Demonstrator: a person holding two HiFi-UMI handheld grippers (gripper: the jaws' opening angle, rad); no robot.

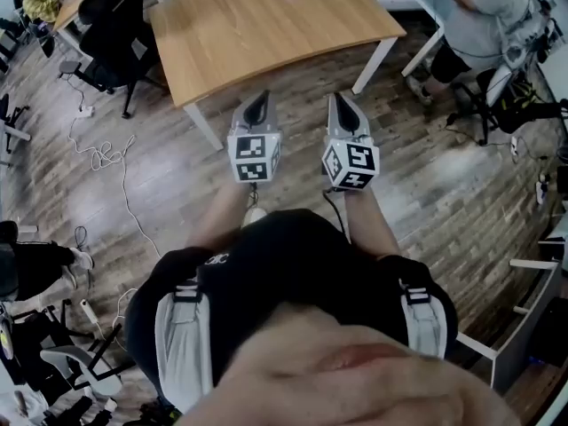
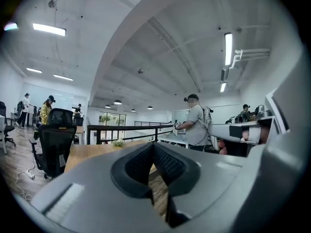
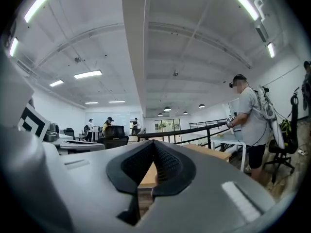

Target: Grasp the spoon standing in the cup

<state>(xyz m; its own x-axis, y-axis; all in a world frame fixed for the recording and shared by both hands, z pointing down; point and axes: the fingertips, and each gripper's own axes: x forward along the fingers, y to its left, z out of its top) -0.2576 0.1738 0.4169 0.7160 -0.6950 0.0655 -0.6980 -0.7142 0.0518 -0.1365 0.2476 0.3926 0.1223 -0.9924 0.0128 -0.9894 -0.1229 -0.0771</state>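
Head view: left gripper (image 1: 258, 103) and right gripper (image 1: 343, 105), grey shells with marker cubes, centre frame over plank floor (image 1: 177, 185). Wood table (image 1: 266, 34) on white legs above them, black chair (image 1: 111, 16) upper left. Left gripper view: ribbed black fingers (image 2: 167, 164) closed tip to tip, empty; person (image 2: 194, 125) right of centre. Right gripper view: fingers (image 3: 167, 161) closed, empty. Spoon and cup in no view.

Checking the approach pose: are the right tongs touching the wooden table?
Apart. The head view shows bare floor between the right tongs and the near edge of the wooden table.
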